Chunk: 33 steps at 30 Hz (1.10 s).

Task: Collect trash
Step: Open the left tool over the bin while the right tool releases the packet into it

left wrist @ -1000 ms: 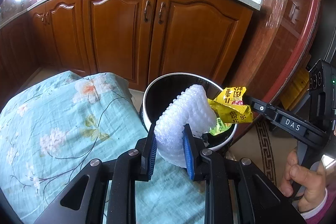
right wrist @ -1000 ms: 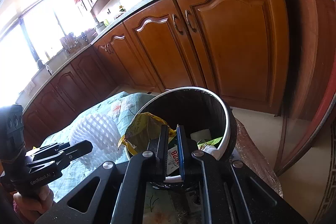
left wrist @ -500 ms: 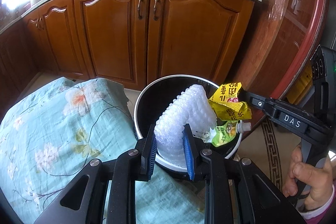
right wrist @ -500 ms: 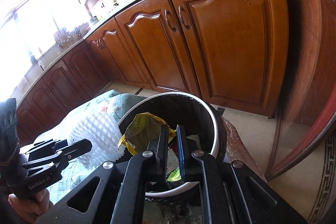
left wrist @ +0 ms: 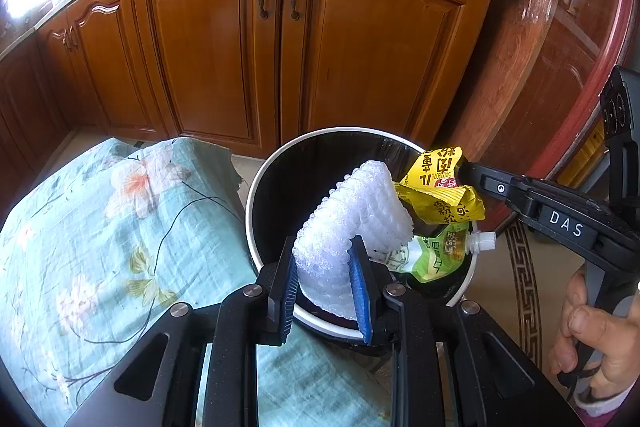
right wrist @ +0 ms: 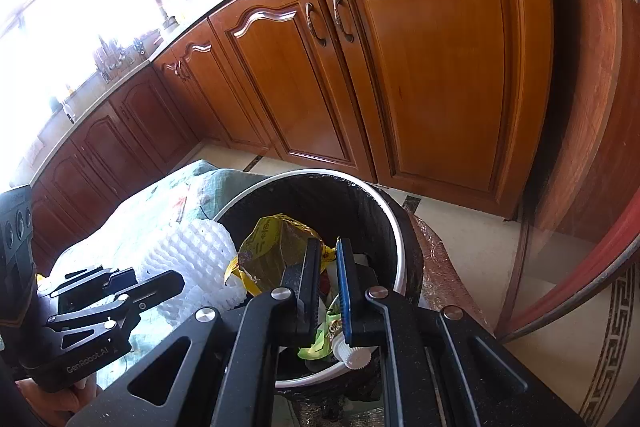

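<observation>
1. The left gripper is clenched on a white foam net, which rises from between the blue pads and leans over the open bin
2. The right gripper pinches a yellow snack wrapper with its jaws nearly together, the wrapper hanging above the bin's mouth
3. The net and wrapper touch side by side over the bin; below them a green spouted pouch lies inside against the near right rim
4. Beside the bin on the left sits a surface draped in a floral cloth, its edge just beside the bin wall
5. Compared with a second ago, both grippers have the bin closer and lower in view, the pouch now more exposed, and both grips unchanged
6. Wooden cabinet doors stand behind the bin with bare floor between; a dark red curved panel closes the right side
</observation>
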Each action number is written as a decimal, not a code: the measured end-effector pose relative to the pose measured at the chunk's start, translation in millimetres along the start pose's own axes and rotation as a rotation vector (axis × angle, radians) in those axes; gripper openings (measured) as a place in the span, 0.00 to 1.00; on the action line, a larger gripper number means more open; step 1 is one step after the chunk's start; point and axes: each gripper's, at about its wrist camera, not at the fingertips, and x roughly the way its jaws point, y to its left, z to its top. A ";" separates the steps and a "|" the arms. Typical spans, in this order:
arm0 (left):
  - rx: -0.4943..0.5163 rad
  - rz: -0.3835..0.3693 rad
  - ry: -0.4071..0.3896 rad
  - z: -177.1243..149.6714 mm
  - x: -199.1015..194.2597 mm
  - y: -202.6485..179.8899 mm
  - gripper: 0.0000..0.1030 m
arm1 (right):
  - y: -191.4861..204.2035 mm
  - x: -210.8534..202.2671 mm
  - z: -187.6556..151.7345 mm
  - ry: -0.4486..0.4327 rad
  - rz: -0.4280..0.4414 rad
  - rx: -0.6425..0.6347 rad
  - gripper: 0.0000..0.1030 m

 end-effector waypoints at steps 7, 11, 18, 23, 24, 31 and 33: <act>0.006 0.006 0.014 2.8 5.1 -5.4 0.24 | -0.1 4.3 4.0 0.021 -0.009 -0.012 0.08; 0.004 0.004 0.025 3.8 8.1 -7.6 0.26 | 0.8 7.4 7.2 0.032 -0.015 -0.015 0.08; -0.002 0.005 0.034 5.9 9.4 -7.1 0.41 | 1.2 12.3 11.5 0.054 -0.015 -0.013 0.13; -0.005 0.022 0.015 4.0 2.2 -5.7 0.57 | -0.9 12.3 11.5 0.054 -0.008 -0.002 0.30; -0.009 0.020 0.015 3.2 1.3 -4.4 0.58 | -1.1 11.5 10.9 0.051 -0.007 0.001 0.36; -0.059 -0.016 -0.027 -7.3 -20.6 7.3 0.60 | 1.3 -0.6 6.1 0.019 0.017 0.020 0.46; -0.076 -0.018 -0.052 -15.1 -30.8 11.2 0.63 | 4.2 -8.2 3.5 -0.005 0.041 0.028 0.60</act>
